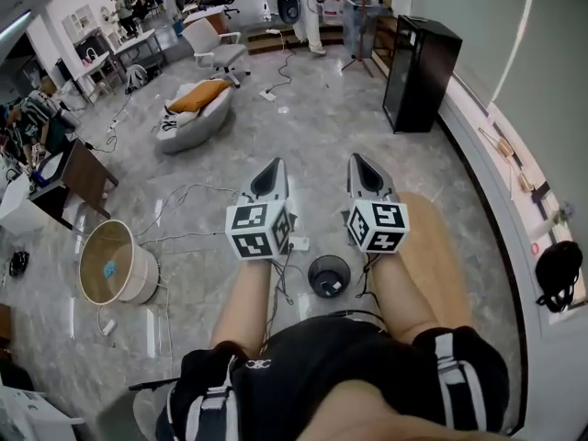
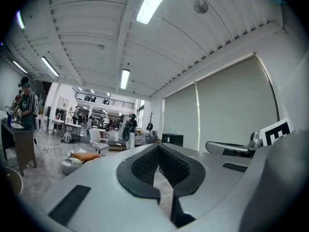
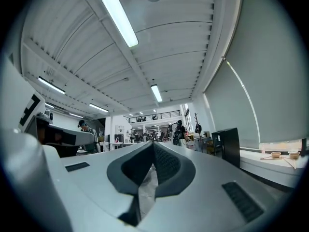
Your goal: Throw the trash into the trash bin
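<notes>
Seen from above, a person holds two grippers out level, side by side, over a grey marble floor (image 1: 312, 127). The left gripper (image 1: 273, 167) has its fingers (image 2: 143, 167) closed, tips together. The right gripper (image 1: 361, 162) likewise has its fingers (image 3: 170, 166) shut tip to tip. A small black bin (image 1: 329, 276) stands on the floor below, between the forearms (image 1: 243, 301). Well to its left stands a wide beige basket (image 1: 142, 283) with a small blue item (image 1: 109, 269) inside. Cables (image 1: 184, 196) trail across the floor.
</notes>
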Motion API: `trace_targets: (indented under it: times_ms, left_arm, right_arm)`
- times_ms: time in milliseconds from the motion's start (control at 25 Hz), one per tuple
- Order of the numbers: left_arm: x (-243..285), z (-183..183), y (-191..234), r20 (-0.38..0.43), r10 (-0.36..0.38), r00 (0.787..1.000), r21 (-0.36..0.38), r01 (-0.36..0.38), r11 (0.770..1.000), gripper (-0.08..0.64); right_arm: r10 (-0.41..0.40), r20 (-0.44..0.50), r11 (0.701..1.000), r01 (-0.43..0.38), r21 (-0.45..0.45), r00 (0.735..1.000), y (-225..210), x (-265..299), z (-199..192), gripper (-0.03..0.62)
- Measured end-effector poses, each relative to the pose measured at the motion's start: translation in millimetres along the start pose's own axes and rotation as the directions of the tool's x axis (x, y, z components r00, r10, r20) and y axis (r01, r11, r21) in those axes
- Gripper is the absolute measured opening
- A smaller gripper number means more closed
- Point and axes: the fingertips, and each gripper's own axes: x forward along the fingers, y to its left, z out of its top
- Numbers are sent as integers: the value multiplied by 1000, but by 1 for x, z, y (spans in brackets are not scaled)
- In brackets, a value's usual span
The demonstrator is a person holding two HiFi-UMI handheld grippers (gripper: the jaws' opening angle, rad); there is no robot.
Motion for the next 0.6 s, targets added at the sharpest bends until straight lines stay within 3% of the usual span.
trace_targets:
  times_ms: [600]
  left_arm:
    - [24, 5, -21, 17, -12, 1000, 3, 12, 1000, 12]
  right_arm:
    - [15, -3, 1000, -15, -9, 1000, -27, 5, -4, 12]
